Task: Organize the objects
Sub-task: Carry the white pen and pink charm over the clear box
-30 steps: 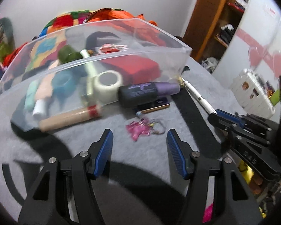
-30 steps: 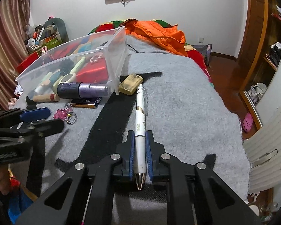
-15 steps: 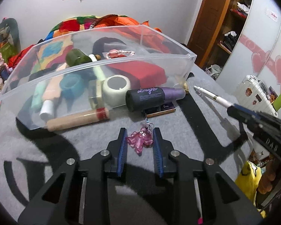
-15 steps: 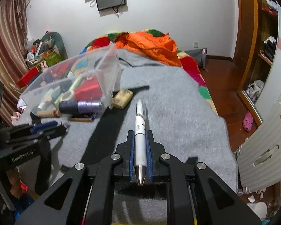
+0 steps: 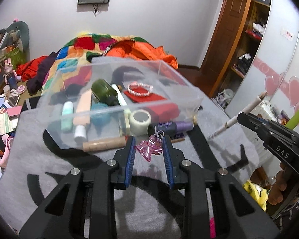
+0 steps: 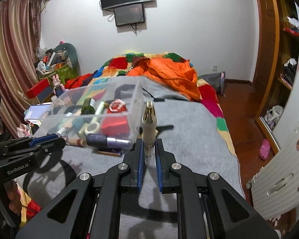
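Note:
My left gripper (image 5: 148,146) is shut on a pink translucent keychain charm (image 5: 149,148), held above the grey blanket (image 5: 49,159) just short of the clear plastic bin (image 5: 117,107). The bin holds a green bottle, tubes, a tape roll and a red box with a bracelet. My right gripper (image 6: 149,148) is shut on a white pen (image 6: 149,127) that points up and away, its gold tip raised. From the left wrist view the pen (image 5: 247,109) sticks out of the right gripper (image 5: 239,117) at the right. The left gripper (image 6: 57,138) shows at the left of the right wrist view.
A dark purple-capped tube (image 5: 169,127) and a flat dark case (image 6: 109,151) lie on the blanket against the bin's near wall. An orange jacket (image 6: 169,75) and a patchwork quilt lie behind. A wardrobe (image 6: 275,59) and a white suitcase (image 6: 283,179) stand at the right.
The left gripper closed on the pink charm and lifted it off the blanket. The right gripper rose with the pen, whose tip now tilts upward off the blanket.

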### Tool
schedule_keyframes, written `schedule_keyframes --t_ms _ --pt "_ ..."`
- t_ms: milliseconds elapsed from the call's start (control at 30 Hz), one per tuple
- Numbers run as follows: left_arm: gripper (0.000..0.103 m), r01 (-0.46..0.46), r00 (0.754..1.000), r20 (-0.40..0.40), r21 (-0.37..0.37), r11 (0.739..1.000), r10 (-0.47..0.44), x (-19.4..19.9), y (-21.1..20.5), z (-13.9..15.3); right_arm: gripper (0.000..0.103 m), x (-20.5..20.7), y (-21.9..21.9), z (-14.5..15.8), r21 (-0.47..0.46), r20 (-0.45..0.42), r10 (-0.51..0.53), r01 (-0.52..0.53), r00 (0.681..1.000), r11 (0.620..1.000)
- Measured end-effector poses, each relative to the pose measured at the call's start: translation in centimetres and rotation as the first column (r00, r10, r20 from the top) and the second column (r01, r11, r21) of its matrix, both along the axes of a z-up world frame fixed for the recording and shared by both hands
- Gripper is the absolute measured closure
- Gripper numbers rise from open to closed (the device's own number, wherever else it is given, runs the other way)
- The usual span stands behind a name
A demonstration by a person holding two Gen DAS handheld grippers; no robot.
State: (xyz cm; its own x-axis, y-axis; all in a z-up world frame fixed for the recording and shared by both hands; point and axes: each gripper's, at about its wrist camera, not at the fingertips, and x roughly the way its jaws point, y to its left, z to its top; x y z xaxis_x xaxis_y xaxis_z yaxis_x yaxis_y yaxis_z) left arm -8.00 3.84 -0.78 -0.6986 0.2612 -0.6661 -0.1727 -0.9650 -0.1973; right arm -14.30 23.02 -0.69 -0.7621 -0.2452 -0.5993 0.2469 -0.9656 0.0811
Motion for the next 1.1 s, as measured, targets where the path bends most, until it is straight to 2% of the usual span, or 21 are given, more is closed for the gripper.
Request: schedule_keyframes --t_ms 200,733,933,1100 --pt "0.076 -0.021 0.999 -0.025 0.023 1.0 0.022 0.0 -1.0 1.4 0.093 0.3 -0.9 1.7 -0.012 -0.048 0.026 -0.026 0.999 1.0" --pt "0.076 -0.069 0.989 -0.13 0.014 0.998 0.07 -0.9 -2.8 5.4 0.093 -1.3 -2.4 6.5 -0.061 -0.178 0.062 -0.073 0.982 0.995" --pt "0.076 -0.096 0.986 -0.132 0.022 0.995 0.098 -2.1 -3.8 5.4 0.093 -3.1 -3.6 7.3 -0.07 -0.194 0.063 -0.078 0.979 0.994" --pt "0.076 -0.122 0.987 -0.102 0.011 0.992 0.122 -3.4 -4.6 4.3 0.093 -4.6 -5.3 6.2 -0.032 -0.165 0.085 -0.092 0.983 0.995"
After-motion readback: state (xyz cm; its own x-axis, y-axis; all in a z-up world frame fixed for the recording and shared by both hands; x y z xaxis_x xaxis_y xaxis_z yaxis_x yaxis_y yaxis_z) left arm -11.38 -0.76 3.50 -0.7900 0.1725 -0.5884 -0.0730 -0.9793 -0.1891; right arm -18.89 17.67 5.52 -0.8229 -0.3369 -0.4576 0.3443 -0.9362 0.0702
